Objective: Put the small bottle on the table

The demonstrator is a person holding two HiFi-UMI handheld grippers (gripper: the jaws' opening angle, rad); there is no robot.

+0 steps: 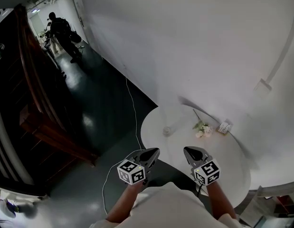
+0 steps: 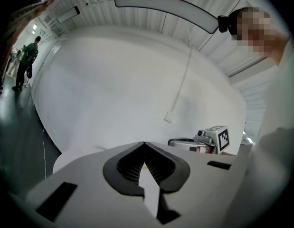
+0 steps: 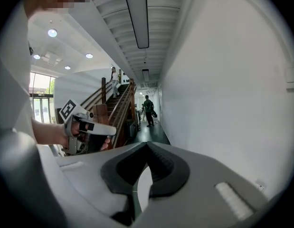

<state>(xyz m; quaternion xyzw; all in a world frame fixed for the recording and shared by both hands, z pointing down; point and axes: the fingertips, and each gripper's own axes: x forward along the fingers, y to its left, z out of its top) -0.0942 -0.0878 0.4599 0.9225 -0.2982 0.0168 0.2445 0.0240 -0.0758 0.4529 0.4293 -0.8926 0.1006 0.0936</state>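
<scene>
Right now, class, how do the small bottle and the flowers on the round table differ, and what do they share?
The small bottle is clear; the flowers are pale blooms on a thin stem. The small bottle sits near the left edge of the round white table; the flowers lie flat further right, stem pointing towards the wall. Both rest on that table, apart from each other.

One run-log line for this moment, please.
left gripper: shut, empty | right gripper: shut, empty | bottle: on table, not held | flowers: on table beside bottle
</scene>
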